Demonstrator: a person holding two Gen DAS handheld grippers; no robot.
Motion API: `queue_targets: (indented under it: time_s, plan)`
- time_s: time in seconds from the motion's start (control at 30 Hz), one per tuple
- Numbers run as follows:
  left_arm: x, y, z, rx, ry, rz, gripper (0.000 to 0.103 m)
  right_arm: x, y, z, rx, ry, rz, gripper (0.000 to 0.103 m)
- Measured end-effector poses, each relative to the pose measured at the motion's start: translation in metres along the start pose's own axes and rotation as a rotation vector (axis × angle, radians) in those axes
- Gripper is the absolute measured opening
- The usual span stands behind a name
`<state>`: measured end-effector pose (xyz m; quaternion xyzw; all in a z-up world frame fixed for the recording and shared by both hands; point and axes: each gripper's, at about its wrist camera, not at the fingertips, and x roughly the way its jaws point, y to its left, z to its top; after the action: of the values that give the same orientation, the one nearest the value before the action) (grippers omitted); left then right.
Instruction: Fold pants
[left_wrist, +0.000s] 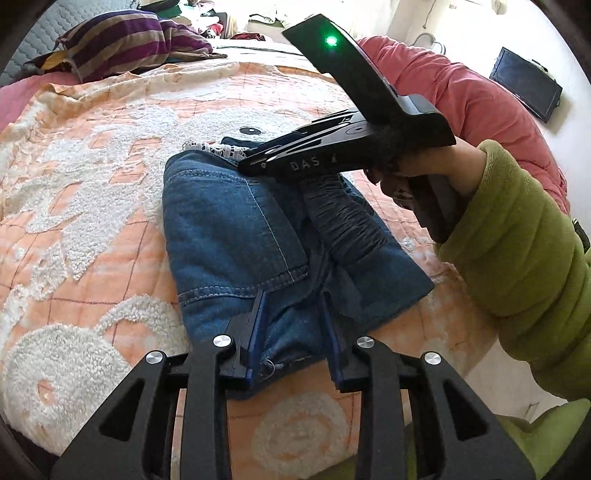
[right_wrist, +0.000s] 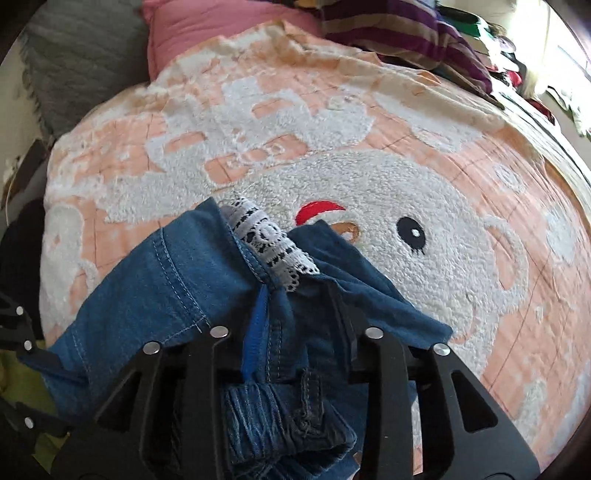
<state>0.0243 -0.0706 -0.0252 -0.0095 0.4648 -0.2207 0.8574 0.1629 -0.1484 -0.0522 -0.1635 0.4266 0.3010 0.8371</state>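
Observation:
Blue denim pants lie folded in a thick bundle on the bed, with a white lace trim poking out at the far end. My left gripper is shut on the near edge, denim bunched between its blue pads. My right gripper, held by a hand in a green sleeve, bites the far end beside the lace. In the right wrist view the right gripper is shut on gathered denim of the pants, just below the lace trim; a ribbed waistband sits under its frame.
A peach blanket with a fluffy white bear design covers the bed. A purple striped pillow and loose clothes lie at the far end. A pink duvet is heaped on the right, with a dark screen on the wall behind.

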Motion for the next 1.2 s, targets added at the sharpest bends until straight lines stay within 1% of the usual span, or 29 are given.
queue_targets:
  time_s: [0.1,0.33,0.4,0.43,0.47,0.5,0.53,0.57,0.67,0.7,0.73,0.77,0.8,0.9,0.97,1.03,1.07,1.1,1.2]
  plan:
    - [-0.001,-0.001,0.0,0.007,0.001,0.0,0.031,0.0,-0.002,-0.002,0.02,-0.004,0.006,0.027]
    - [0.002,-0.003,0.001,0.014,0.013,0.015,0.031,0.003,0.002,0.0,0.017,0.004,-0.017,0.03]
    - [0.002,-0.004,0.001,0.012,0.014,0.017,0.031,0.0,0.001,-0.001,0.031,-0.001,-0.011,0.033]
    - [0.001,-0.004,0.001,0.01,0.011,0.013,0.034,-0.006,-0.001,-0.001,0.047,-0.019,-0.002,0.033]
    - [-0.001,-0.005,0.002,0.01,0.008,0.004,0.041,-0.014,-0.001,-0.001,0.057,-0.044,0.011,0.034]
    - [-0.004,-0.006,0.001,0.009,0.003,-0.011,0.046,-0.02,-0.002,-0.002,0.062,-0.061,0.02,0.038]
    - [-0.008,-0.006,0.001,0.008,-0.005,-0.029,0.054,-0.031,-0.003,-0.003,0.07,-0.09,0.028,0.041]
    - [-0.013,-0.008,0.0,0.013,-0.01,-0.047,0.055,-0.041,-0.003,-0.005,0.074,-0.113,0.029,0.046]
    - [-0.03,-0.005,-0.002,0.008,-0.037,-0.069,0.056,-0.078,0.001,-0.013,0.06,-0.191,0.056,0.048]
    - [-0.035,-0.001,-0.002,-0.006,-0.05,-0.075,0.057,-0.093,0.006,-0.019,0.039,-0.222,0.059,0.05]
    - [-0.041,0.004,-0.002,-0.023,-0.063,-0.077,0.059,-0.102,0.009,-0.023,0.021,-0.237,0.061,0.053]
    - [-0.047,0.011,-0.001,-0.043,-0.078,-0.069,0.061,-0.112,0.015,-0.029,-0.003,-0.248,0.063,0.06]
    - [-0.051,0.019,0.0,-0.068,-0.09,-0.053,0.061,-0.121,0.022,-0.035,-0.029,-0.258,0.062,0.062]
    - [-0.056,0.048,0.004,-0.168,-0.102,-0.007,0.061,-0.141,0.05,-0.061,-0.119,-0.265,0.088,0.062]
    - [-0.052,0.064,0.011,-0.219,-0.1,-0.001,0.061,-0.141,0.067,-0.073,-0.168,-0.234,0.103,0.062]
    - [-0.044,0.073,0.022,-0.242,-0.089,0.017,0.061,-0.135,0.088,-0.082,-0.231,-0.185,0.094,0.061]
    - [-0.039,0.075,0.027,-0.247,-0.083,0.011,0.06,-0.131,0.099,-0.086,-0.273,-0.166,0.099,0.057]
    - [-0.034,0.075,0.032,-0.248,-0.077,-0.001,0.06,-0.128,0.108,-0.089,-0.302,-0.157,0.112,0.049]
    - [-0.016,0.07,0.049,-0.217,-0.045,-0.002,0.059,-0.114,0.131,-0.089,-0.373,-0.125,0.146,0.038]
